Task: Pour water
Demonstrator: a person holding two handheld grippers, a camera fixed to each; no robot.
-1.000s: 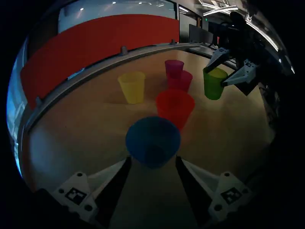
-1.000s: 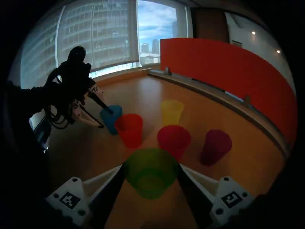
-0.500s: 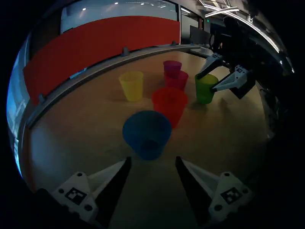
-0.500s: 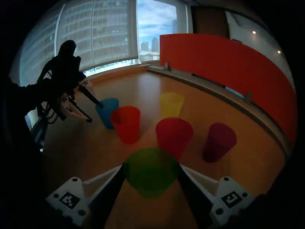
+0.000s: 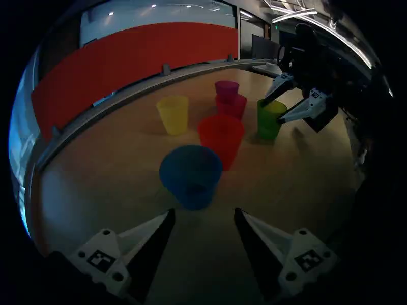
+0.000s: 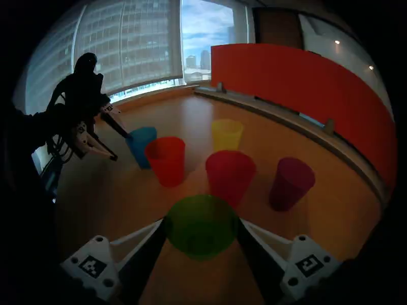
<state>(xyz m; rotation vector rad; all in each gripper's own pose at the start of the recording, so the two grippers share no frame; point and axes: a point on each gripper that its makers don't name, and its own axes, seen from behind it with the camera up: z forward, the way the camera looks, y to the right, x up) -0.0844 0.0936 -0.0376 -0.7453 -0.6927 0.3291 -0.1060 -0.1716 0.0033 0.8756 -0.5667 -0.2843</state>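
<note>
Fingers of my left gripper point(image 5: 203, 213) stand spread apart, with the blue cup point(image 5: 191, 175) upright just ahead of their tips, while my right gripper point(image 6: 202, 223) clamps the green cup point(image 6: 200, 236) from both sides. Beyond them an orange cup point(image 6: 166, 160), a yellow cup point(image 6: 227, 133), a red cup point(image 6: 230, 175) and a purple cup point(image 6: 291, 183) stand on the wooden table point(image 6: 315, 223). A red partition point(image 6: 305, 86) edges it, with tall windows point(image 6: 127, 46) behind.
</note>
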